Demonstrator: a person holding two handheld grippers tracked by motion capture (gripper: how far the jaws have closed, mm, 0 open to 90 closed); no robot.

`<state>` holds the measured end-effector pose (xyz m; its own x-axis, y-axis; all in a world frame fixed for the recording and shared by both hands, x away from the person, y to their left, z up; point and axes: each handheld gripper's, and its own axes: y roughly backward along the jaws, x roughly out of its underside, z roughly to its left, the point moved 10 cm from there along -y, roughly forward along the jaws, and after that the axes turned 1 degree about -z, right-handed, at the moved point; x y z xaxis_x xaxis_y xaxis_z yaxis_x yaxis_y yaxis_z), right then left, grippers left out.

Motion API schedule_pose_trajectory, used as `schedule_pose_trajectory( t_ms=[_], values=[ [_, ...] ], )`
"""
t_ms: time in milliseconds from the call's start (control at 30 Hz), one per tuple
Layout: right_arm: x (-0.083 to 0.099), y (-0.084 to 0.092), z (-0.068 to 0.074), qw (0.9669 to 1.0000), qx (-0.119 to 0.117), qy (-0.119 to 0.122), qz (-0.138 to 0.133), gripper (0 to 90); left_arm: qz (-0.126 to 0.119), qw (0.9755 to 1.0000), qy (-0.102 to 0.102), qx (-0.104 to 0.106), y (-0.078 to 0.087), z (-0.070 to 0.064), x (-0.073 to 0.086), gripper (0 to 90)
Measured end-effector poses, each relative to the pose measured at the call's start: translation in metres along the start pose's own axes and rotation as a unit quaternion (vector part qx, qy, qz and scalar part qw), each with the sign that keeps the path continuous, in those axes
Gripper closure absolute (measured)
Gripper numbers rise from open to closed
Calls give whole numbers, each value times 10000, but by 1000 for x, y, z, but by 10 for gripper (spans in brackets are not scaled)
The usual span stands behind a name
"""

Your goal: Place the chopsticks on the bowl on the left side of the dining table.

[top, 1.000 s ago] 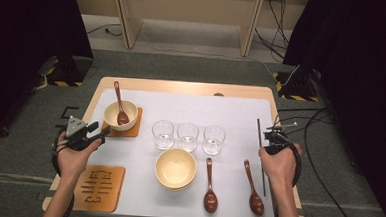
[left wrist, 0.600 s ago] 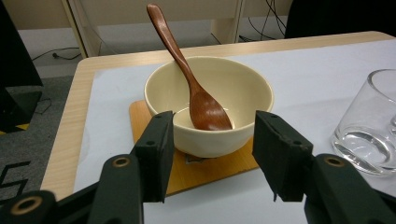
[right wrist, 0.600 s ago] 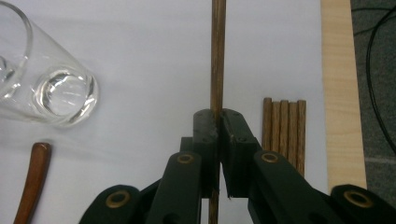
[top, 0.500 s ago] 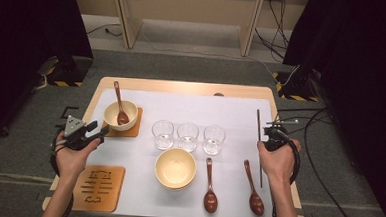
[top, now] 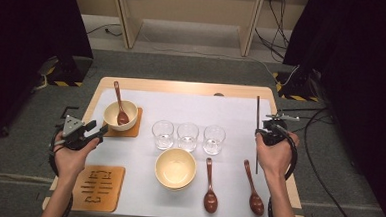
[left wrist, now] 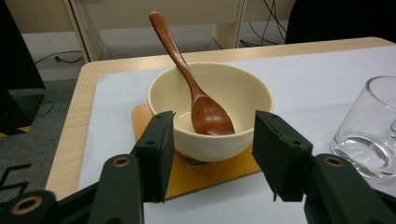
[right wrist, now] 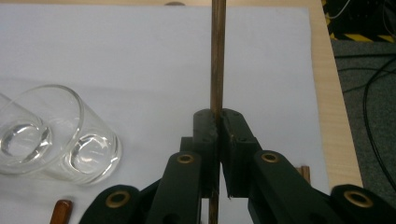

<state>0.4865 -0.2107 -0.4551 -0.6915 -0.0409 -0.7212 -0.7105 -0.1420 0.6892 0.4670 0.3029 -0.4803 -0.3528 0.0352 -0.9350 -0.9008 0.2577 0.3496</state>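
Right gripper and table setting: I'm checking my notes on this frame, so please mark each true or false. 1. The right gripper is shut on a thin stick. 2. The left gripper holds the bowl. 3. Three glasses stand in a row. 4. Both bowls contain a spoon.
1. True: the right gripper clamps the stick.
2. False: the left gripper is open, short of the bowl.
3. True: glasses.
4. False: the front bowl is empty.
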Motion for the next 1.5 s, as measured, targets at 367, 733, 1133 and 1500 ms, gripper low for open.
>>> schedule_pose_trajectory(
  t_ms=[367, 733, 1133, 1500],
  values=[
    [-19, 2, 8, 9976, -110, 67, -684, 854, -24, 10000, 3, 8, 1, -1, -1, 483],
    [-33, 3, 13, 9928, -112, 120, -1190, 854, -65, 10000, 9, -3, 2, 0, -3, 485],
    [-46, 0, 21, 9876, -149, 220, -1548, 854, -105, 9999, -8, -4, 5, -1, -6, 485],
    [-54, -4, 29, 9846, -156, 273, -1719, 854, -148, 9999, -15, 4, 7, -2, -8, 485]
  ],
)
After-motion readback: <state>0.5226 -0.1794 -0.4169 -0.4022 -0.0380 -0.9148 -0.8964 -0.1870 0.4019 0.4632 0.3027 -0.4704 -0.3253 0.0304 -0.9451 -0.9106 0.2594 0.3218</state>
